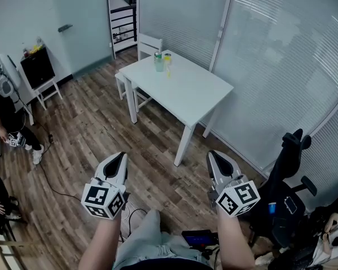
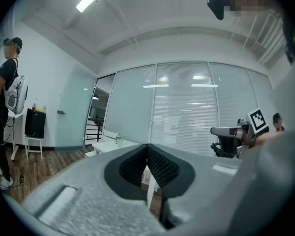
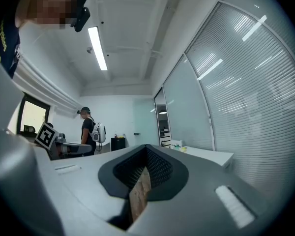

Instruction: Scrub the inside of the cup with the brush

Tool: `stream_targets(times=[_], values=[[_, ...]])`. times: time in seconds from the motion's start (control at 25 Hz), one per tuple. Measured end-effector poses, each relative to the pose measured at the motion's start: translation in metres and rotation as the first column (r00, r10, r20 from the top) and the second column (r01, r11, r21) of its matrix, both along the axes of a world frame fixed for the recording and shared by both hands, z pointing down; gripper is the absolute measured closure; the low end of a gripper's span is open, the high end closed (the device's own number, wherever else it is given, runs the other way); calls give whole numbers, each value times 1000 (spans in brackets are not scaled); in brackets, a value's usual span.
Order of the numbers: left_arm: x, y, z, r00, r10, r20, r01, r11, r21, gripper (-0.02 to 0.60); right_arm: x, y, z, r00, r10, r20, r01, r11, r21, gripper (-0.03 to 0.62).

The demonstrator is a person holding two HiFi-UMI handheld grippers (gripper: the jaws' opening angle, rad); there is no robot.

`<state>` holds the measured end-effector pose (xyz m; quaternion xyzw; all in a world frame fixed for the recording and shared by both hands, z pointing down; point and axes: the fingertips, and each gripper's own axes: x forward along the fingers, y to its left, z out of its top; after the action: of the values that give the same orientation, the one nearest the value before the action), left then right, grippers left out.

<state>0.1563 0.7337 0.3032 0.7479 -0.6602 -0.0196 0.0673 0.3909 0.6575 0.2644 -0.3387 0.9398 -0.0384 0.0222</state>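
I hold both claws level in front of me, above the brown wood-plank floor (image 1: 90, 122) and well apart from the table. My left claw (image 1: 120, 157) is clenched: its two grey jaws meet tip to tip, with nothing between the black ribbed pads (image 2: 160, 166). My right claw (image 1: 213, 154) is clenched the same way and is empty too; through the slit beneath its pads I see only floor boards. The pale green, see-through cup (image 1: 158, 62) stands upright near the far corner of the white rectangular table (image 1: 197, 94), far ahead of both claws. A small yellow thing (image 1: 168, 59) stands just beside the cup on its right, and it is too small for me to tell whether it is the brush. A white wooden chair (image 1: 149, 43) sits at the table's far side, in front of glass walls with pale blinds. A black office chair (image 1: 287, 167) stands to the right of my right claw. At the room's left edge a person in dark clothes (image 1: 3, 114) stands near a black box on a white stand (image 1: 38, 67).
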Motion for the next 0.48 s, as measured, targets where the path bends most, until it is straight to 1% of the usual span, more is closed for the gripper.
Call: stream_targets(times=[0.2,0.48], values=[[-2,-18,2,1000,4,9,-4,1000,3,581,-9,-15,3,1000,-16,0,16,1000,-3,591],[-23,-63,11,1000,9,-6,-9,1000,0,581,-32,-57,10,1000,-24,-9,23,1000,-7,591]])
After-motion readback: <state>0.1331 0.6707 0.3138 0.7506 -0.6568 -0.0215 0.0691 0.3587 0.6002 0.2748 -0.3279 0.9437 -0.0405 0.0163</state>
